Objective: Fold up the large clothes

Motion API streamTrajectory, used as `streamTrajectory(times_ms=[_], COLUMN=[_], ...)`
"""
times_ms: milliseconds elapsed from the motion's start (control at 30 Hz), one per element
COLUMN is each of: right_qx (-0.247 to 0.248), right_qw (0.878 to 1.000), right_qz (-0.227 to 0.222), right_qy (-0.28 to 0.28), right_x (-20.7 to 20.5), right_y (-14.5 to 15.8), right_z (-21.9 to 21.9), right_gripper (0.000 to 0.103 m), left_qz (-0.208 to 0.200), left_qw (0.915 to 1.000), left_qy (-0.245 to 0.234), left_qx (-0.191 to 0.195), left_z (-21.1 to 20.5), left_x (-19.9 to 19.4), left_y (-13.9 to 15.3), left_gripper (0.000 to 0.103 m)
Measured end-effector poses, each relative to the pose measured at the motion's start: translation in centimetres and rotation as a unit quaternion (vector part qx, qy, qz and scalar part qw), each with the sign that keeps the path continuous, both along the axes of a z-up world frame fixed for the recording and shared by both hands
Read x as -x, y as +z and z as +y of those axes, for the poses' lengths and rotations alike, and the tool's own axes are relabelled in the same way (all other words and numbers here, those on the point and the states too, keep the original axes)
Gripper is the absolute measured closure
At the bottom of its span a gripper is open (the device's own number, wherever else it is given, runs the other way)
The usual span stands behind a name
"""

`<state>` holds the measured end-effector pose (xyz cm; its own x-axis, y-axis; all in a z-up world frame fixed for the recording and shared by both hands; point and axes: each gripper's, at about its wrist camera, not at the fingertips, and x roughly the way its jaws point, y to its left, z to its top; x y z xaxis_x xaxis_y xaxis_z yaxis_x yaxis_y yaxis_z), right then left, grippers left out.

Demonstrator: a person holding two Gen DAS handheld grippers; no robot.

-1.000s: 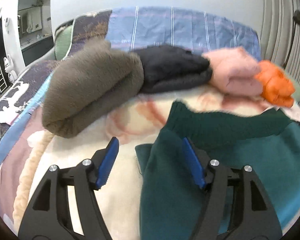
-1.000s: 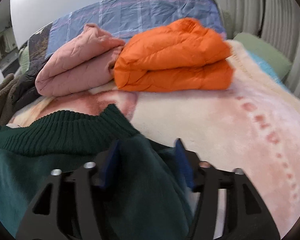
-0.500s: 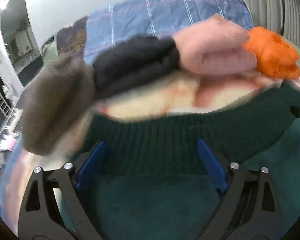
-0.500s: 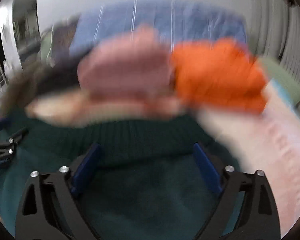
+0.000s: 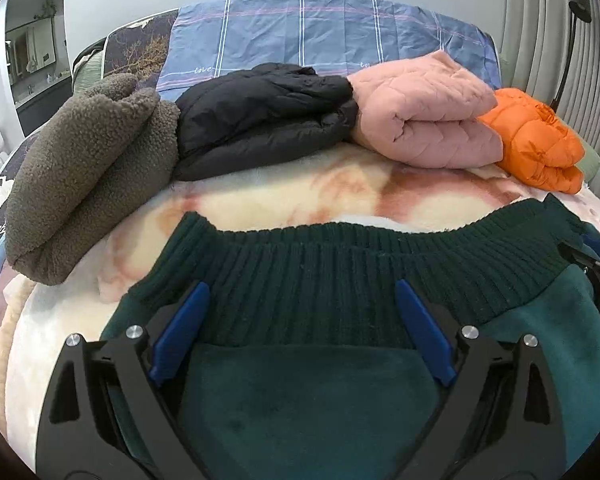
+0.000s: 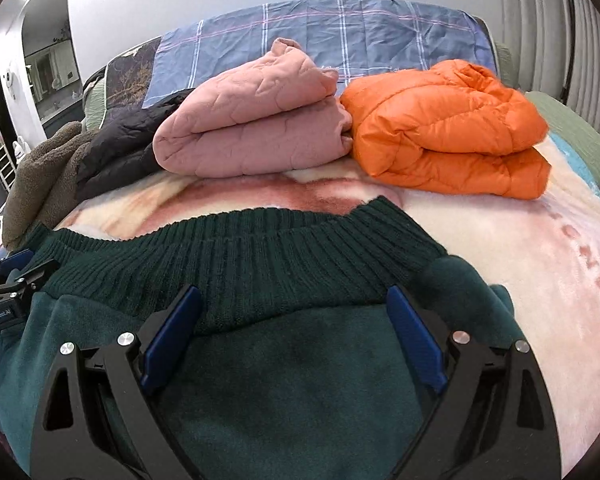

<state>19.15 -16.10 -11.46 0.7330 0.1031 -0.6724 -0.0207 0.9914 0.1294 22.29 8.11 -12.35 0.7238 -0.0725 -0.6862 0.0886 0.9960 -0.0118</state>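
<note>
A dark green fleece garment (image 5: 308, 392) with a ribbed knit band (image 5: 340, 264) lies flat on the bed, filling the lower half of both views; it also shows in the right wrist view (image 6: 284, 392). My left gripper (image 5: 302, 304) is wide open, its blue pads over the left part of the band. My right gripper (image 6: 294, 308) is wide open over the right part of the band (image 6: 240, 252). Neither holds cloth. The right gripper's black frame (image 5: 596, 276) shows at the right edge of the left view.
Folded clothes lie in a row at the head of the bed: a grey-brown fleece (image 5: 88, 168), a black jacket (image 5: 260, 116), a pink quilted one (image 6: 252, 128) and an orange puffer (image 6: 452, 132). A cream blanket (image 6: 540, 248) covers the bed. A blue plaid pillow (image 5: 320, 36) stands behind.
Both grippers opened wide and shifted over the garment's ribbed band; the garment now lies flat and spread out. The right gripper let go of the cloth it was pinching.
</note>
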Motion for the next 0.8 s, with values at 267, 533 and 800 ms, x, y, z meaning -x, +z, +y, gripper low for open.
streamTrajectory(times_ms=[267,533,800], right_qx=[0.012,0.003,-0.140], right_qw=[0.999,0.996,0.985], right_qz=[-0.034,-0.037,0.009], right_qy=[-0.027,-0.079,-0.104], right_x=[4.8,12.4,16.1], right_y=[-0.3,-0.1,-1.9], right_z=[-0.3,-6.6,-13.6], right_gripper=[0.008,0.019,0.026], left_qz=[-0.004,-0.030,-0.025], left_qw=[0.9988,0.9994,0.9993], left_qy=[-0.023,-0.019,-0.001], left_qx=[0.043,0.000,0.028], left_z=[1.2,2.7,4.0], left_x=[4.2,9.9,11.2], left_y=[0.0,1.5,0.8], left_gripper=[0.006,0.002,0.004])
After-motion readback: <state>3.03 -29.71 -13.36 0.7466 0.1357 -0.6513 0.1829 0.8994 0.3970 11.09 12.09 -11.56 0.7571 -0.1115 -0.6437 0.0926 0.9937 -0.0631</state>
